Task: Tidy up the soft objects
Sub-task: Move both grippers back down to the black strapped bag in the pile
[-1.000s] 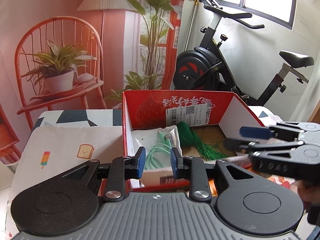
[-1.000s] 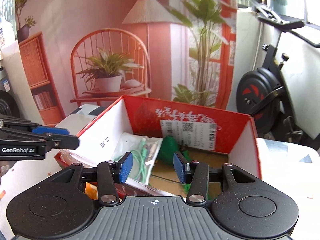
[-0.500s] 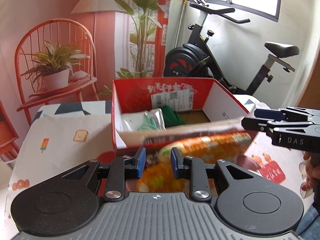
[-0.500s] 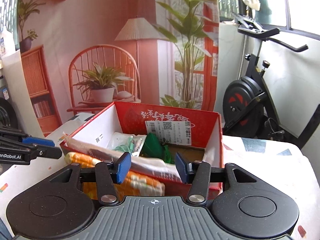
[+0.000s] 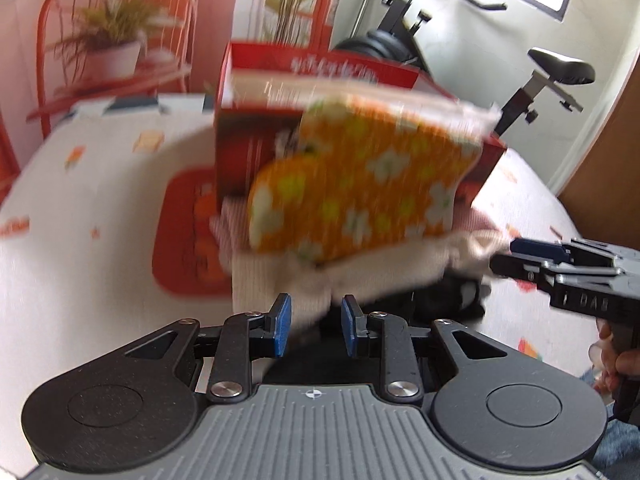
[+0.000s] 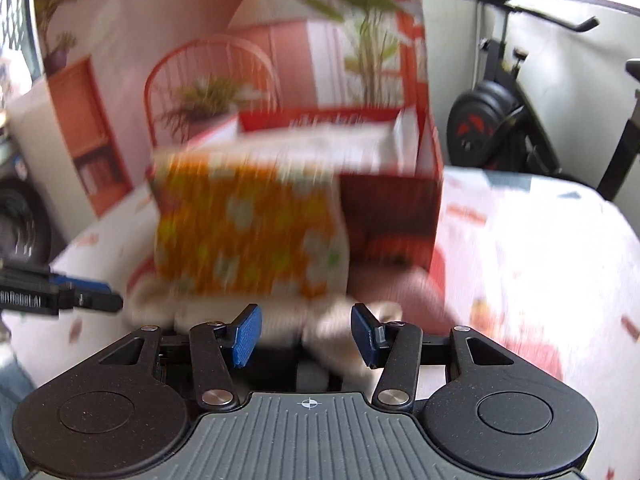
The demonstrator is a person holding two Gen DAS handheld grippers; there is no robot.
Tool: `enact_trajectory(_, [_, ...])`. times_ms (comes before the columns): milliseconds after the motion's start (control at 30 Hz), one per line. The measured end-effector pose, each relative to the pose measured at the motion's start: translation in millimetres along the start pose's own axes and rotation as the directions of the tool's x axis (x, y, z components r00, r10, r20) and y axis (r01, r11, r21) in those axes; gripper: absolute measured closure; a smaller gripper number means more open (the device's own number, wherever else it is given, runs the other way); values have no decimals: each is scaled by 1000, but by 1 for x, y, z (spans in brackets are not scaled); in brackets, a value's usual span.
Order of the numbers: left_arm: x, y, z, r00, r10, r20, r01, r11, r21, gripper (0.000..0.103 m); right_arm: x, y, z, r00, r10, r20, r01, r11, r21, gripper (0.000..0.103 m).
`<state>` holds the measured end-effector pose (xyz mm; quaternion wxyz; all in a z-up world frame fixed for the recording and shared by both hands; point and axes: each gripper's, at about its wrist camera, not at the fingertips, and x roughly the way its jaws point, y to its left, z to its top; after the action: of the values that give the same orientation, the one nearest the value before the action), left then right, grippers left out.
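An orange packet with white flowers (image 5: 360, 176) leans against the front of the red cardboard box (image 5: 256, 152); it also shows in the right wrist view (image 6: 244, 236). Both views are blurred. Below it lies cream knitted cloth (image 5: 360, 276), cream cloth (image 6: 340, 320) in the right view, with a pink piece (image 6: 400, 288) beside it. My left gripper (image 5: 316, 324) is open, just in front of the cloth. My right gripper (image 6: 306, 334) is open over the cloth and appears at the right of the left view (image 5: 532, 256).
The box (image 6: 392, 200) stands on a white printed tablecloth (image 5: 100, 220) with a red patch (image 5: 188, 232). A dark object (image 5: 452, 296) lies under the cloth. An exercise bike (image 6: 512, 120) and a backdrop with a chair and plants stand behind the table.
Both grippers have pulled back from the box. The orange packet now hangs lower against the box front, and the cream cloth has come into view below it.
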<state>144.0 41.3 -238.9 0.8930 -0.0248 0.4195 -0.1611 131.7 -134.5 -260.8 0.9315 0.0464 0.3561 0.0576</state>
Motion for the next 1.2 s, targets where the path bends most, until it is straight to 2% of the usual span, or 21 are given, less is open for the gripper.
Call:
enact_trajectory(167, [4,12,-22,999,15,-41,-17,998,-56,74,1,16,-31,994,-4,-109,2,1000,-18,57])
enact_trajectory(300, [4,14,-36,999,13,-51,-18,996,-85,74,-4,27,-51,987,6,-162,-12,999,-34,57])
enact_trajectory(433, [6,14,-37,998,28,-58,-34,995,-95,74,-4,32,-65,971,-8,-240,-9,997,-71,57])
enact_trajectory(500, [4,15,-38,998,33,-52,-38,994,-99,69,-2,32,-67,964,-25,-266,4,997,-79,57])
enact_trajectory(533, [4,16,-38,998,36,-50,-41,994,-100,65,-2,29,-66,964,-22,-267,3,998,-70,57])
enact_trajectory(600, [4,17,-39,998,39,-51,-44,993,-108,64,-2,29,-67,964,-22,-265,6,998,-60,60])
enact_trajectory(667, [8,20,-39,997,38,-63,-45,991,-122,64,-3,24,-66,966,-15,-258,3,999,-47,75])
enact_trajectory(733, [11,23,-40,997,38,-73,-47,990,-135,64,-3,22,-65,969,-16,-248,5,999,-45,79])
enact_trajectory(1067, [14,16,-44,996,8,-94,-18,995,-99,60,3,18,-62,979,-89,-184,76,994,-80,80])
enact_trajectory(1200, [18,12,-46,994,12,-112,-21,997,-80,59,1,14,-63,981,-91,-173,82,995,-60,79])
